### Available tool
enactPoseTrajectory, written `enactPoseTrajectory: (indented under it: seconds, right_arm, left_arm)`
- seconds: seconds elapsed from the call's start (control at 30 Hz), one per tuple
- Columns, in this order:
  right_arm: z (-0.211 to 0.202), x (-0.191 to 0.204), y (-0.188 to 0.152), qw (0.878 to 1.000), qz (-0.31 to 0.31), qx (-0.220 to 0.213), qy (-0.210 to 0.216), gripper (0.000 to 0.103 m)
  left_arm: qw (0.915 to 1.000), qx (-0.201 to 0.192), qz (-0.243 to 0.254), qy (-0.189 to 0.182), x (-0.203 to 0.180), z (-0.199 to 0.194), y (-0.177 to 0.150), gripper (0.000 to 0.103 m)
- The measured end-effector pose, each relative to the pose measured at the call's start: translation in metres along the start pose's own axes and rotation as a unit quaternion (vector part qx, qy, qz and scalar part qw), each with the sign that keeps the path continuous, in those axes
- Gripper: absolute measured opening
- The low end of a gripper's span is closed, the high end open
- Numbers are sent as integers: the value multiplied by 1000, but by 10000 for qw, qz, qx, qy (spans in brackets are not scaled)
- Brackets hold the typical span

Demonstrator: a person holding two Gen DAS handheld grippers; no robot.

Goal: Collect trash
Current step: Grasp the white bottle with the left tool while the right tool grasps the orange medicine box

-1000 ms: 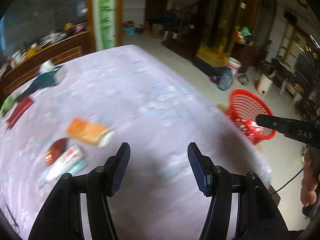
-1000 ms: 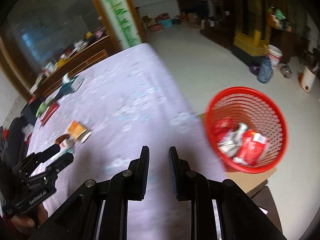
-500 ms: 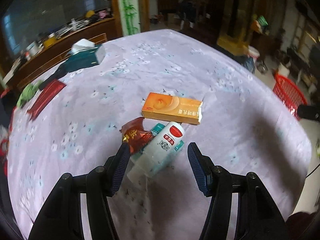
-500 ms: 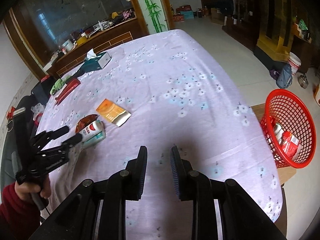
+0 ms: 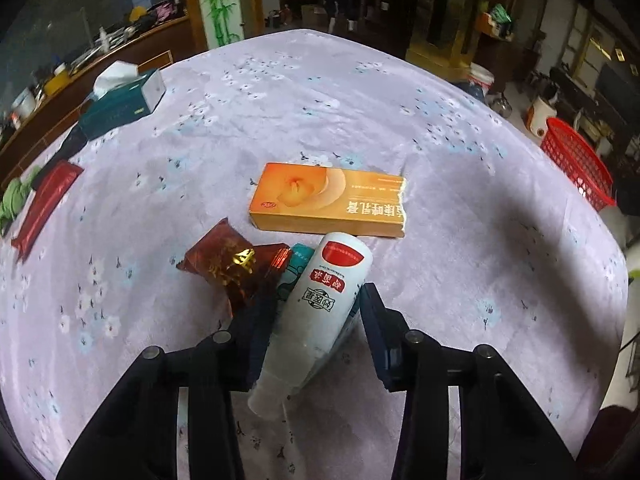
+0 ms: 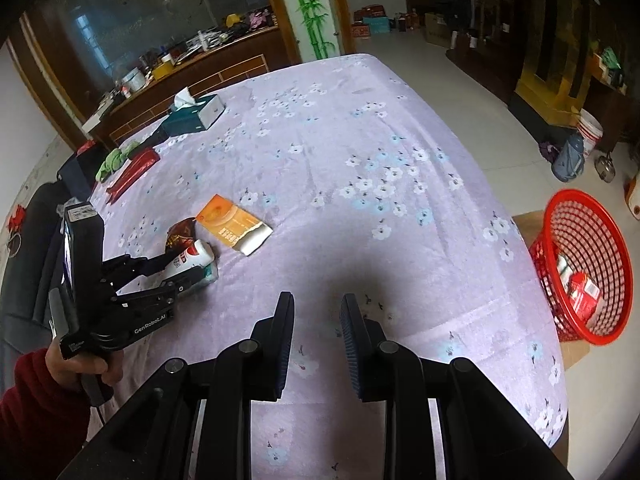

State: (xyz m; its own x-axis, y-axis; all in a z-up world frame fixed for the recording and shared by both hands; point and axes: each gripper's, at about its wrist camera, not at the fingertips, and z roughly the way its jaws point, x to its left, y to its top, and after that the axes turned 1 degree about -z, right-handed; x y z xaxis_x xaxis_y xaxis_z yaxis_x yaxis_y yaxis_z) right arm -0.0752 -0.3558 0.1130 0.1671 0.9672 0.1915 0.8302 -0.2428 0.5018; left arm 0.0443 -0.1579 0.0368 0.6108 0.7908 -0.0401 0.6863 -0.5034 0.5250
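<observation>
Setting: lived-in home, main room. Evidence: tabletop (image 6: 360,152) under lilac floral cloth, frame centre; tissue box (image 6: 196,116) upper left; cluttered wooden sideboard (image 6: 192,68) below window, upper left; bamboo-painted pillar (image 6: 312,8) top centre; tiled floor (image 6: 460,92), dark wood cabinets (image 6: 560,60) right.

Teal tissue box (image 6: 195,116) on the floral tablecloth (image 6: 340,152); green cloth (image 6: 114,162) nearby.

- White plastic tube with red label (image 5: 320,312) lies on its side, nearest.
- Crumpled dark-red foil wrapper (image 5: 232,266) lies left.
- Flat orange cardboard box (image 5: 330,200) lies beyond.
- Red mesh basket (image 6: 584,264), far right, holds packets.
</observation>
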Motion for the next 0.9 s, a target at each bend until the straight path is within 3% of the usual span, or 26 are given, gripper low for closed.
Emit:
enactPoseTrajectory:
  seconds: [0.07,0.17,0.53,0.73,0.9]
  right_arm:
    - [5,7,6,9998,-157,46,67,27]
    - [19,20,16,9987,-441,124,219,42]
    - [109,80,59,9839,-1630,500,537,42]
    - [156,107,68,9681,-2315,800,529,44]
    - [167,121,71,9578,-2751,733,401,55]
  left_arm:
    - [9999,-34,-136,18,3,-4,-4,36]
    - [9994,-79,-342,39,5,-12,-13,35]
    - [9938,-259,-1067,181,18,-55,-49,31]
    - [9903,-332,-1327,258,25,-73,-61,30]
    - [9897,-282,-1380,263,31,-71,-62,29]
